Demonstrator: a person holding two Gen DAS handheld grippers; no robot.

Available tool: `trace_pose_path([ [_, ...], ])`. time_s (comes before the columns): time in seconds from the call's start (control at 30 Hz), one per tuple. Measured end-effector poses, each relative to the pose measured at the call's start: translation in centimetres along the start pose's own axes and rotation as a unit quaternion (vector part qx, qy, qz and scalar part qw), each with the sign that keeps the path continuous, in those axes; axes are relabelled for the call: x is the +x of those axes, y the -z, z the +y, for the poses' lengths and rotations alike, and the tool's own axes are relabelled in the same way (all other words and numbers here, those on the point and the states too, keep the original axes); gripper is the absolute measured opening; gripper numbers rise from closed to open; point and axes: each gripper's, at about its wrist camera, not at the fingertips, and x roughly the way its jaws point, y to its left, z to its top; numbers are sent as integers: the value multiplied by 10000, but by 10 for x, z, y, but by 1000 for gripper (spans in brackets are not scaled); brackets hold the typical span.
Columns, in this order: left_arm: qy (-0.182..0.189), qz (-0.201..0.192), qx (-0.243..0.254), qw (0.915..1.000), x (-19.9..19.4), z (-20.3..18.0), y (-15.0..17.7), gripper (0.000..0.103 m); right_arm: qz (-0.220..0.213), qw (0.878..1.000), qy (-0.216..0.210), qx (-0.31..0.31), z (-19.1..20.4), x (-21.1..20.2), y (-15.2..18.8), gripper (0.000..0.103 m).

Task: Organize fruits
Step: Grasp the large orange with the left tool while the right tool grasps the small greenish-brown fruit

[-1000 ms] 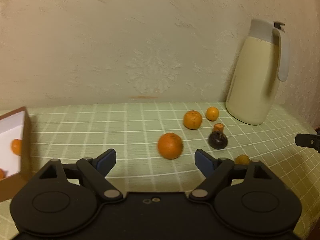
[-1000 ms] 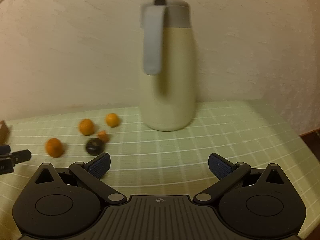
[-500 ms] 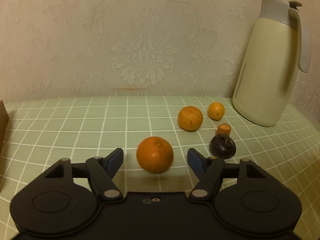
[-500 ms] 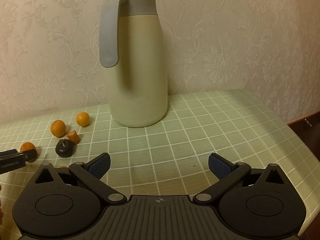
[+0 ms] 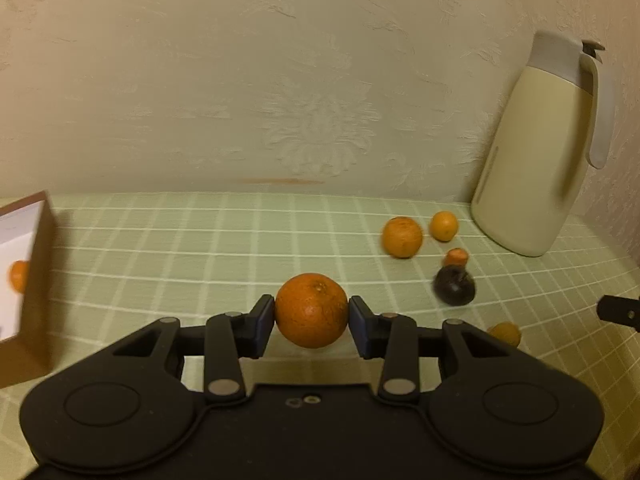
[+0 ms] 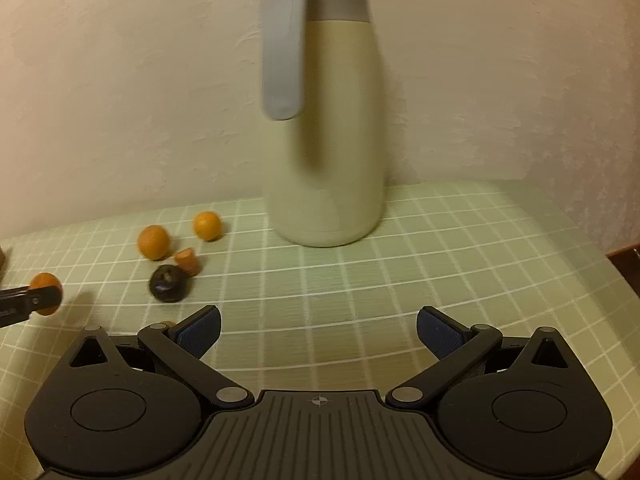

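My left gripper (image 5: pixel 312 316) is shut on a large orange (image 5: pixel 311 310) and holds it just above the green checked cloth; it also shows in the right wrist view (image 6: pixel 45 292). On the cloth to the right lie another orange (image 5: pixel 401 237), a small orange (image 5: pixel 443 225), a small orange-brown piece (image 5: pixel 456 257), a dark round fruit (image 5: pixel 455 290) and a small orange fruit (image 5: pixel 506 333). A brown box (image 5: pixel 34 280) at the left holds an orange (image 5: pixel 18 276). My right gripper (image 6: pixel 318 330) is open and empty over the cloth.
A tall cream jug (image 5: pixel 538 160) with a grey lid and handle stands at the back right against the wall; it also shows in the right wrist view (image 6: pixel 326 120). The table edge (image 6: pixel 616 264) falls away at the right.
My left gripper has closed on the large orange and lifted it slightly, turning left so the box comes back into view. The right gripper has shifted but stays open.
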Motion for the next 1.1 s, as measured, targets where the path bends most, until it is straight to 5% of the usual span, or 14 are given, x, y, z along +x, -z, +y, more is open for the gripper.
trace_pose_path([
  [0.33,-176,8,3,9998,-35,27,8,31,58,9967,-637,-499,61,18,7,102],
  [0.37,-190,-3,6,9998,-37,28,9,31,39,9963,-650,-556,66,19,8,96],
  [0.43,-199,-4,-3,9998,-39,32,9,31,187,9950,-685,-699,76,27,9,65],
  [0.6,-201,-51,-13,9998,-46,40,8,31,423,9935,-767,-727,86,47,14,61],
  [0.7,-206,-69,-30,9998,-49,45,6,31,582,9928,-807,-671,89,53,14,23],
  [1.1,-435,-194,91,9988,-92,68,15,31,329,9873,-1361,-751,129,17,-3,23],
])
